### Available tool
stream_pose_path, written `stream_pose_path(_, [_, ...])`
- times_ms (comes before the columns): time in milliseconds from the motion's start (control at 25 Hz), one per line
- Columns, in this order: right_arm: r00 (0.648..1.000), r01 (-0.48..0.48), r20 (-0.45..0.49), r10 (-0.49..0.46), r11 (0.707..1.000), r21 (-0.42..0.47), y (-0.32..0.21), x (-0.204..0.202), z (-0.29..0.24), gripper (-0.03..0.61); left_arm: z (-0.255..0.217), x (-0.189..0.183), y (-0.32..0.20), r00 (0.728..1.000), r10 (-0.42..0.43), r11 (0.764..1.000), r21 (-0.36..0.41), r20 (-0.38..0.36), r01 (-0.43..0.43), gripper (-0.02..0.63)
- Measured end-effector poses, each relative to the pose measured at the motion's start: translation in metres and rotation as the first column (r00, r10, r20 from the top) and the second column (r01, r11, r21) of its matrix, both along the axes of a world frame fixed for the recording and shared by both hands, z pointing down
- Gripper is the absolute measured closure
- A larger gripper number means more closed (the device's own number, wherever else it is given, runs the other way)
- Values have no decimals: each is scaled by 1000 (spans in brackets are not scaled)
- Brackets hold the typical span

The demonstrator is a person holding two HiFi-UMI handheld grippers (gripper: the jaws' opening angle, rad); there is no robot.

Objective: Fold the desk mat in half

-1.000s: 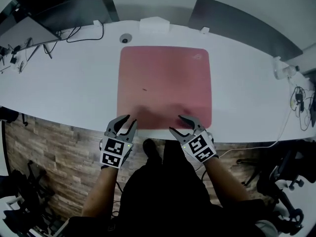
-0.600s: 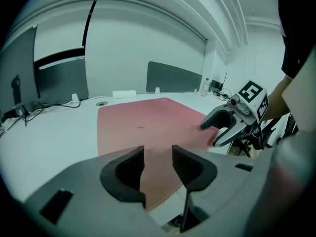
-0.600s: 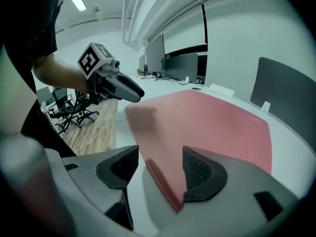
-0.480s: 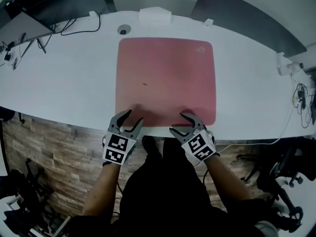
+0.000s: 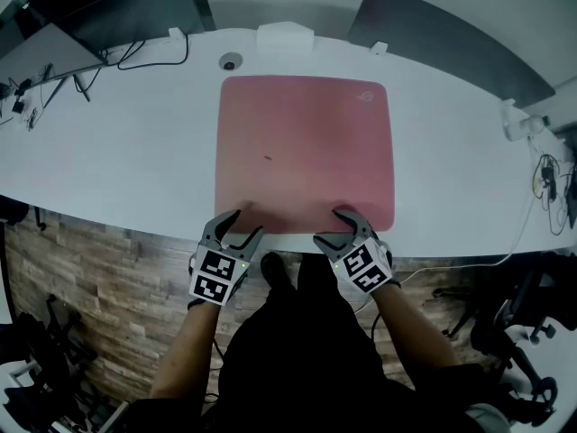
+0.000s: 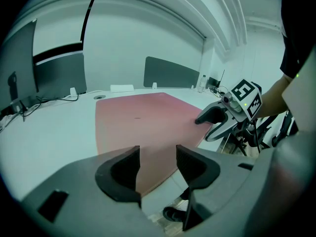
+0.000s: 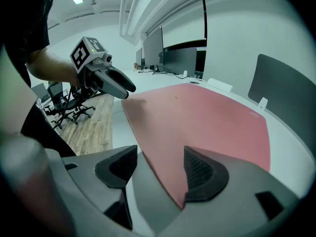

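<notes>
The pink desk mat (image 5: pixel 305 152) lies flat on the white desk (image 5: pixel 135 165), one long edge toward me. My left gripper (image 5: pixel 238 227) is at the left part of that near edge and its jaws are opening. In the left gripper view the mat (image 6: pixel 143 122) shows through the gap of the gripper (image 6: pixel 158 157), and the pads do not press on it. My right gripper (image 5: pixel 338 226) is at the right part of the same edge, jaws opening wide. In the right gripper view the mat's edge (image 7: pixel 163 181) runs between the jaws of the gripper (image 7: pixel 160 162), untouched.
A white box (image 5: pixel 285 36) and a round grommet (image 5: pixel 232 62) sit at the desk's back edge. A dark panel (image 5: pixel 442 39) stands behind on the right, and screens and cables (image 5: pixel 81 48) on the left. A small white device (image 5: pixel 518 126) is at far right. Wooden floor lies below the desk's front edge.
Both grippers stay at the mat's near edge while their jaws spread wider. The mat lies flat as before.
</notes>
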State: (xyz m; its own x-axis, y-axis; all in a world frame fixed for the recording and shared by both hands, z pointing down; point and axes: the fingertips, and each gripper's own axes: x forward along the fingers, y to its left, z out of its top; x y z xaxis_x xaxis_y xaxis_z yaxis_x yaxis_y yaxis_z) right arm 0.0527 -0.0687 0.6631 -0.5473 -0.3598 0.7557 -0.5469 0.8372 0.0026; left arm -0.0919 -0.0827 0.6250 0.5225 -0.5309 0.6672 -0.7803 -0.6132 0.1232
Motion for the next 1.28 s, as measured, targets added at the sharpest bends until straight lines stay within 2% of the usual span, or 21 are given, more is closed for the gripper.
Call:
stream_pose_path(320, [1000,7,15,-7,1000,30,-6,-2,1,296,11,4,9,997,60,998,13,48,-61,396])
stream_pose_path(360, [1000,5,14,-5,999,34,-7,-1,1,330,14,7,11,996,74,997,12,46,-74,393])
stream_pose_path(520, [999,51,-18,-51,998,33,-6,-5,1,359,18,16,19,994,106,994,-1,37,-106,383])
stream_pose_path(640, [993,104,-64,-101,993,48,-3,-12,1,473,21,21,21,989,136,991,-15,55,-135,371])
stream_pose_path(800, [992,95,-83,-90,994,50,-8,-12,-1,506,24,28,22,980,176,984,-32,92,-173,357])
stream_pose_path(1120, [1000,-1,8,0,997,71,-32,-7,-65,518,-10,49,7,966,214,973,62,143,-224,350])
stream_pose_path(1200, [1000,-7,13,6,998,67,-39,-5,-74,518,-15,53,1,961,210,971,80,180,-227,348])
stream_pose_path(1280, [1000,-11,13,11,998,54,-43,-1,-78,518,-17,56,-4,943,217,963,102,253,-249,350])
